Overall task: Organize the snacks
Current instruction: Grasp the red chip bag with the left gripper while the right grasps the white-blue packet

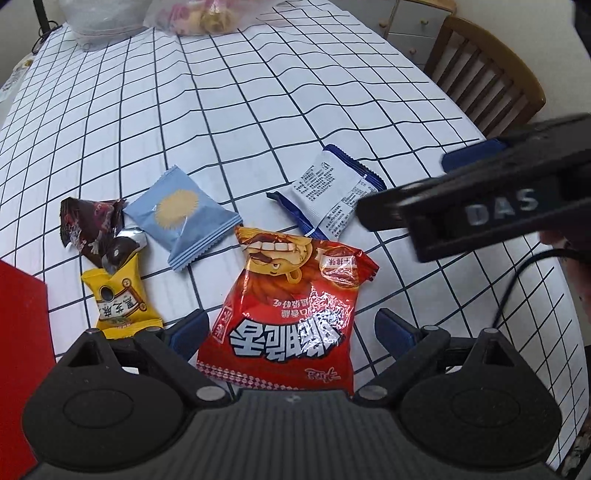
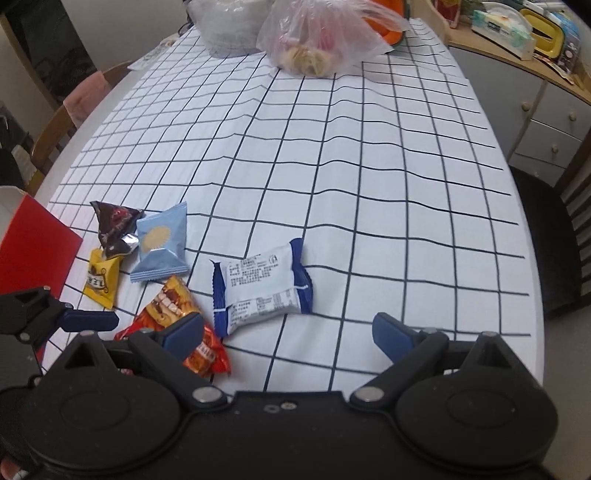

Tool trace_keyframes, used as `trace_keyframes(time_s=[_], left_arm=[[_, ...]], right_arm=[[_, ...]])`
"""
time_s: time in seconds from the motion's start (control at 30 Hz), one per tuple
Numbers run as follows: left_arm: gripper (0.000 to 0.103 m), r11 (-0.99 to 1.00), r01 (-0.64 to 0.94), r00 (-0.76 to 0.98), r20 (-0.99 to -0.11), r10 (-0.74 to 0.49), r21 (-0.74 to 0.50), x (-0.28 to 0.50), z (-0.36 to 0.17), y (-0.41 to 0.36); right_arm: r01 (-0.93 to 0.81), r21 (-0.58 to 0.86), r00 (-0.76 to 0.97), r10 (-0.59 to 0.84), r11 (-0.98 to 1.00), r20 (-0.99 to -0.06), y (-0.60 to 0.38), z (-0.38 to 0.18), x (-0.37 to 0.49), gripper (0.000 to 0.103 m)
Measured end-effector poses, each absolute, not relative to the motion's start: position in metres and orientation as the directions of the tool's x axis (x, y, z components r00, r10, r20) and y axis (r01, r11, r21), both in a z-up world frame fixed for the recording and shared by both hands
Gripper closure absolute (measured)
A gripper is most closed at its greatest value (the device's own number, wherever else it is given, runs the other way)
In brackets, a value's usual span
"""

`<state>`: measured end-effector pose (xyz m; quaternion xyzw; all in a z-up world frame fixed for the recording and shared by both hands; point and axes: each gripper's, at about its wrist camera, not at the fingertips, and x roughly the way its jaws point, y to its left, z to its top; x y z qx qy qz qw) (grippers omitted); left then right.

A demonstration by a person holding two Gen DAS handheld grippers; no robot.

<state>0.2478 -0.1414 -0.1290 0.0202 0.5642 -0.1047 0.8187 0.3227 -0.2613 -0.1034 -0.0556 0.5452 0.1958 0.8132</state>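
Note:
Several snack packets lie on the checked tablecloth. A red chip bag [image 1: 291, 317] lies between the wide-open fingers of my left gripper [image 1: 291, 330], which is empty. Left of it lie a yellow packet [image 1: 120, 302], a dark brown packet [image 1: 96, 229] and a light blue packet [image 1: 181, 218]. A white and blue packet [image 1: 328, 195] lies to the right; in the right wrist view [image 2: 262, 286] it sits just ahead of my right gripper [image 2: 288, 334], open and empty. A red box [image 2: 33, 243] stands at the left.
A pink plastic bag [image 2: 321, 37] of items and a clear bag [image 2: 229, 29] sit at the table's far end. Wooden chairs stand at the left [image 2: 66, 122] and right [image 1: 487, 77]. A cabinet with drawers [image 2: 546, 122] is at the right.

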Motion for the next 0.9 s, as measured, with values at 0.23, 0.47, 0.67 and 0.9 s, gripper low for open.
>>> trace_keyframes(time_s=[0.23,0.47,0.67,0.9], left_arm=[[0.006,0.978,0.196,0.328,-0.934,-0.138,-0.076,0.255,-0.140,-0.144],[0.006,0.976,0.206,0.319,-0.939,-0.129,-0.064,0.257,-0.150,-0.144],[0.006,0.977,0.208,0.332,-0.936,-0.114,-0.045,0.260,-0.153,-0.148],[0.013,0.984,0.177,0.361,-0.928,-0.087,-0.023,0.260,-0.154,-0.144]], right_arm=[[-0.416,0.091,0.314,0.237,0.905,-0.919,-0.244,-0.124,0.337,0.006],[-0.442,0.061,0.305,0.214,0.895,-0.928,-0.229,-0.137,0.345,0.011],[-0.469,0.045,0.304,0.209,0.882,-0.930,-0.220,-0.143,0.341,0.016],[-0.495,0.020,0.331,0.209,0.869,-0.920,-0.221,-0.142,0.334,0.026]])
